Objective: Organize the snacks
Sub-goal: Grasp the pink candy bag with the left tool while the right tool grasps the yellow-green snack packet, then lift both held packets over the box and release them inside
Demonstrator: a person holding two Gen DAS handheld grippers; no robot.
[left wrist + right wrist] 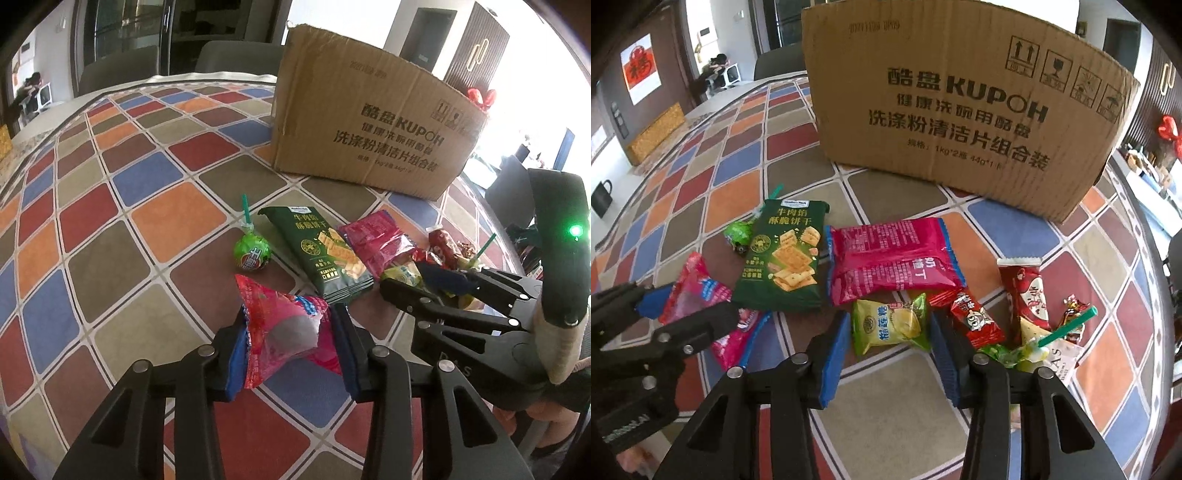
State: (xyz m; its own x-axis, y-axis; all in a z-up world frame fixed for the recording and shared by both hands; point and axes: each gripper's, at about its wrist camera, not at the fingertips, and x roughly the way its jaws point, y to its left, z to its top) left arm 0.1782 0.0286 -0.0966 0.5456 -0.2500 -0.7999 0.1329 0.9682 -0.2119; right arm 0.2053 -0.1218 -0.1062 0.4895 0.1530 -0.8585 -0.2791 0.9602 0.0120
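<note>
My left gripper [291,343] is shut on a pink-red snack packet [284,332], held just above the tablecloth; it also shows in the right wrist view [698,291]. My right gripper [890,350] is open, its blue pads on either side of a yellow-green snack packet [890,325] lying on the table. A dark green cracker bag [783,262], a magenta packet [890,258], a green lollipop [252,254] and several small red snacks [975,317] lie in a row. A cardboard box [960,103] stands behind them.
The table has a checked cloth [110,206]. A second lollipop with a green stick [1067,328] and a white packet [1063,354] lie at my right gripper's right side. Chairs [122,66] stand at the far table edge.
</note>
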